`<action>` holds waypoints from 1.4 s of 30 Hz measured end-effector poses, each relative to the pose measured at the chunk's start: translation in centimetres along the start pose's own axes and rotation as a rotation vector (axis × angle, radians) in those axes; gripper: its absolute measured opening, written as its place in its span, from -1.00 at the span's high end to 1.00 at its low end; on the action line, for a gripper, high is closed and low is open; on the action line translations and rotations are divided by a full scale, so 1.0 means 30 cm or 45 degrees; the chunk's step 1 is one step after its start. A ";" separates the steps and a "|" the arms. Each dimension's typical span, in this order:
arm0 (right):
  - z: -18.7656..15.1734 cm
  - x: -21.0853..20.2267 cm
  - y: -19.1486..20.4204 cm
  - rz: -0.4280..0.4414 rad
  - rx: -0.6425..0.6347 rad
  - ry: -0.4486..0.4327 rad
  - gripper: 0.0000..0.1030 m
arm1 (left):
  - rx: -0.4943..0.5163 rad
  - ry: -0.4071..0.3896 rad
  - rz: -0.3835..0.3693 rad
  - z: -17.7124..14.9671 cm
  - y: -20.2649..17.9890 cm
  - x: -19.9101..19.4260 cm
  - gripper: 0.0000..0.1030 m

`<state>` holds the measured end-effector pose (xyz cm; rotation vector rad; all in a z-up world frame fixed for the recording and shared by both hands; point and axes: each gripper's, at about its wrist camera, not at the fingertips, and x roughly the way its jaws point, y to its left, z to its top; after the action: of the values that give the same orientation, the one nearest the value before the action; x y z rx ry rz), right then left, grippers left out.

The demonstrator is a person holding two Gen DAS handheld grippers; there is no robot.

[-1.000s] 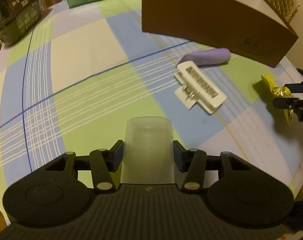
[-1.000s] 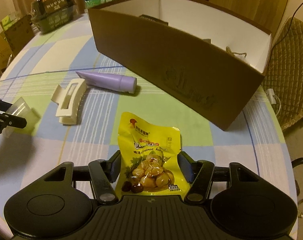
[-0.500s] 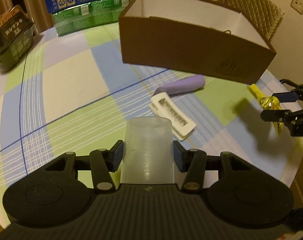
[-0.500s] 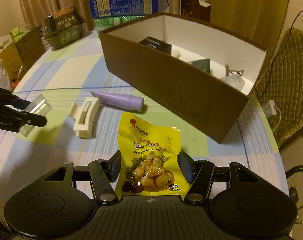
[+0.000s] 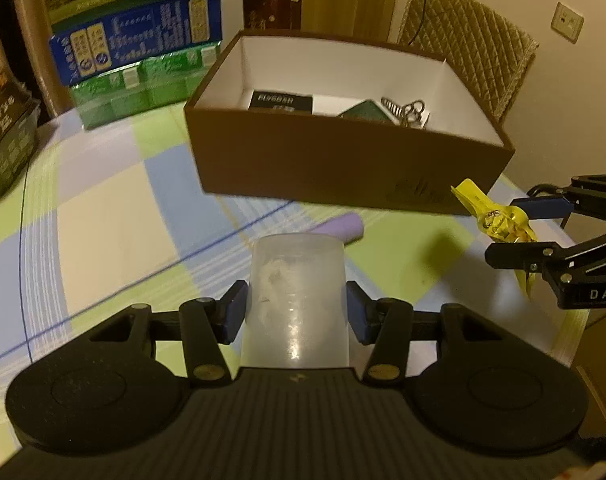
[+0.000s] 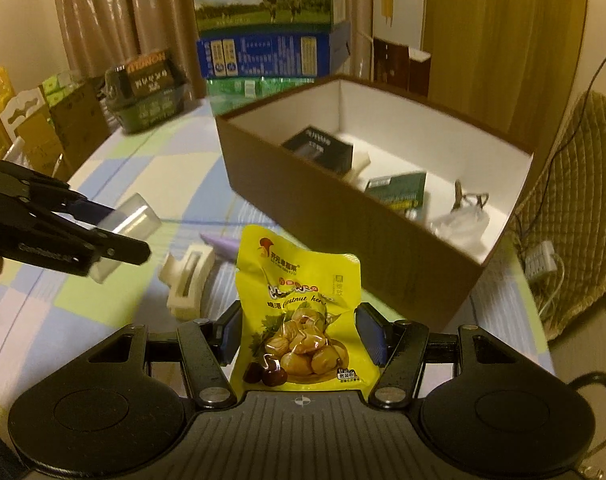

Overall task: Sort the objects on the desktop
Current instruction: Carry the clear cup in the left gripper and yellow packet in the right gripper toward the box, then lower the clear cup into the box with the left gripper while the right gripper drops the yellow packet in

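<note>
Held clear above the checked cloth of the bench (image 5: 103,208): a frosted plastic cup (image 5: 297,300), clamped at its sides by the jaws of the left gripper (image 5: 297,312), and a yellow chestnut snack pouch (image 6: 299,320), pinched upright between the jaws of the right gripper (image 6: 299,334). Seen from the right wrist, the cup pointed out past the left jaws, mouth away from the tool. Seen from the left wrist, the pouch edge-on, crumpled between the blue pads.

Beyond both tools, an open brown cardboard box (image 6: 343,216) with a white lining, already loaded with a black carton (image 6: 319,150), a dark green packet (image 6: 399,192), a clear bag with a metal ring (image 6: 463,216) and a pale block partly hidden behind the carton. Left on the cloth just in front of the box: a cream hair claw (image 6: 187,280) and, touching or nearly touching it, a lilac tube (image 5: 341,226). At the far edge of the bench, stacked milk cartons (image 6: 263,12) and a dark green pack (image 6: 151,88).
</note>
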<state>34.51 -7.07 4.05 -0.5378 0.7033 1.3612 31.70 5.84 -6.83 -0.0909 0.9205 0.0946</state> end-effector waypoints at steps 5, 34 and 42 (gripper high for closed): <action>0.060 -0.024 -0.024 -0.005 -0.027 -0.063 -0.10 | 0.015 -0.038 -0.021 0.073 -0.025 0.013 0.09; 0.347 0.110 -0.328 -0.158 0.025 -0.193 -0.10 | 0.112 -0.170 -0.107 0.574 -0.159 0.247 0.09; 0.409 0.231 -0.426 -0.173 0.020 -0.138 -0.10 | 0.101 -0.115 -0.093 0.669 -0.183 0.371 0.09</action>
<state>49.30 4.60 6.79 -0.4863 0.5785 1.2474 54.91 3.25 -3.40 -0.0459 0.8291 -0.0054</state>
